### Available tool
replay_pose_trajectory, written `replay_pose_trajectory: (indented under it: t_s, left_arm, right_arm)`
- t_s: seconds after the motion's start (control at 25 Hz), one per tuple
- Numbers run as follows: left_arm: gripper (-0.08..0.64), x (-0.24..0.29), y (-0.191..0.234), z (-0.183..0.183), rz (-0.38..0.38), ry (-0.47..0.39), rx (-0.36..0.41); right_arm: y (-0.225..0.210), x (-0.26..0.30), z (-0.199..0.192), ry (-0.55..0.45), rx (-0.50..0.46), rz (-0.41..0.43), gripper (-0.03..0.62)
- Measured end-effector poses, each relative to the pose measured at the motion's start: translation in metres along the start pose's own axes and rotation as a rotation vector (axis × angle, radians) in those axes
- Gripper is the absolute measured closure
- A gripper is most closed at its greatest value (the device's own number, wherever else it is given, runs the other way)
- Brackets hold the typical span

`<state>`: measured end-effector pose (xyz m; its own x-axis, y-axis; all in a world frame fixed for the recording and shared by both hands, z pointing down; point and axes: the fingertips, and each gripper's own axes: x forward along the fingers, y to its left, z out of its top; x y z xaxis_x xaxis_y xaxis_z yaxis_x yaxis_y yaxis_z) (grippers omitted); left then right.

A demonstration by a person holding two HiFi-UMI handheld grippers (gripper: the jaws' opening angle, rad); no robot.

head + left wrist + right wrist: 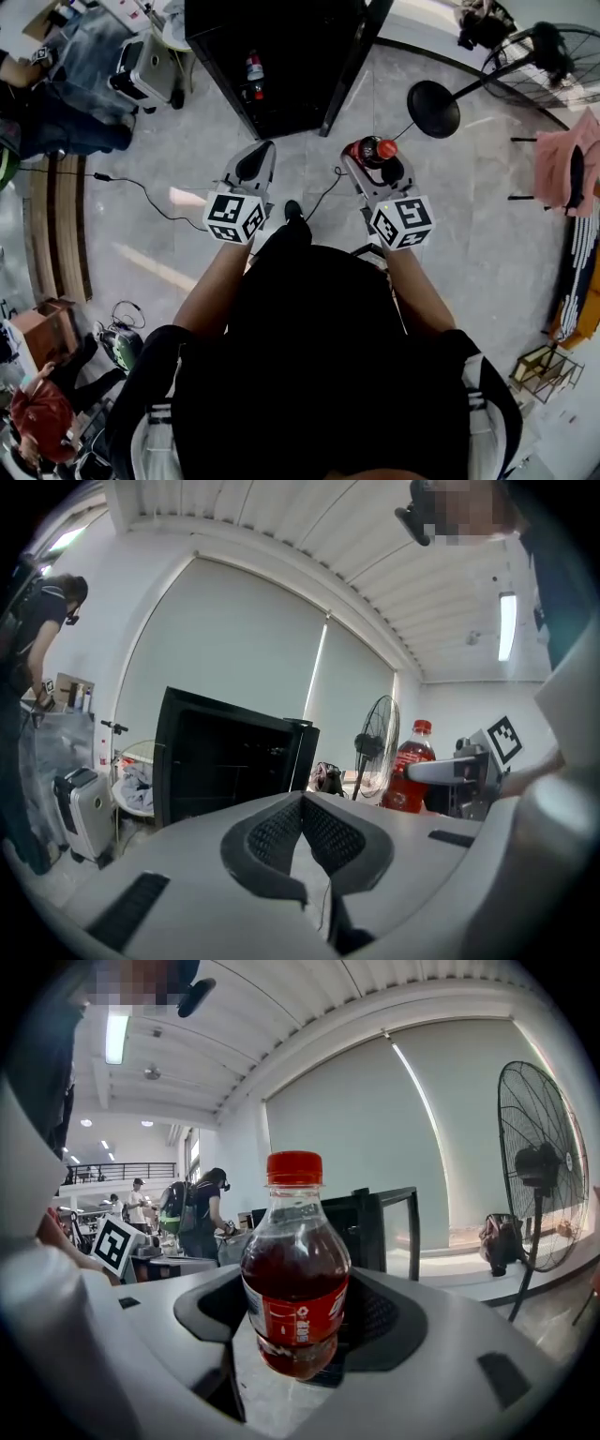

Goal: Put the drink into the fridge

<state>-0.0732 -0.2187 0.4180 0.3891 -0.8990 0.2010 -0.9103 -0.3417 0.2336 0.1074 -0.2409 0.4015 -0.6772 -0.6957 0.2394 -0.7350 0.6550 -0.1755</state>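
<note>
The drink is a cola bottle (295, 1279) with a red cap and red label, standing upright between the jaws of my right gripper (298, 1335), which is shut on its lower body. In the head view the bottle (379, 150) is at the tip of the right gripper (373, 157), just right of the fridge. The black fridge (272, 47) stands ahead with its door (354, 61) swung open, and a small bottle (253, 69) sits inside. My left gripper (264, 150) is shut with nothing in it, its pads (281, 832) meeting, and it points at the fridge (225, 771).
A standing fan (539, 47) with a round base (433, 109) is at the right, and a pink cloth (561, 155) hangs beyond it. A cable (141, 189) runs over the tiled floor at the left. A suitcase (142, 67) and seated people are at the far left.
</note>
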Motion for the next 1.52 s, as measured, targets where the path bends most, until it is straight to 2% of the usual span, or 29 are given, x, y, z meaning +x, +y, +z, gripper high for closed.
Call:
replay_pose_trajectory:
  t_s: [0.16,0.32,0.48,0.88,1.2,1.36,1.52]
  left_arm:
    - [0.545,0.038,0.021,0.005,0.002,-0.006,0.022]
    - [0.545,0.065,0.042,0.002,0.044,-0.014,0.017]
    - [0.545,0.086,0.063,0.0,0.105,-0.032,0.006]
    - [0.545,0.116,0.109,-0.005,0.316,-0.047,-0.017]
    - [0.545,0.151,0.15,-0.038,0.419,-0.057,-0.008]
    - [0.545,0.163,0.167,-0.049,0.449,-0.06,-0.034]
    - [0.545,0.172,0.189,-0.058,0.481,-0.071,0.01]
  right_arm:
    - [-0.018,0.036,0.011,0.006,-0.002,-0.009,0.29]
    - [-0.029,0.071,0.013,0.019,0.023,0.002,0.29]
    - [-0.038,0.112,0.009,0.04,-0.027,0.036,0.289]
    - [-0.046,0.198,0.0,0.061,-0.052,0.187,0.29]
    - [-0.058,0.271,-0.039,0.06,-0.03,0.228,0.29]
    - [-0.058,0.304,-0.057,0.068,-0.016,0.262,0.288]
    - [-0.063,0.338,-0.073,0.064,-0.059,0.25,0.29]
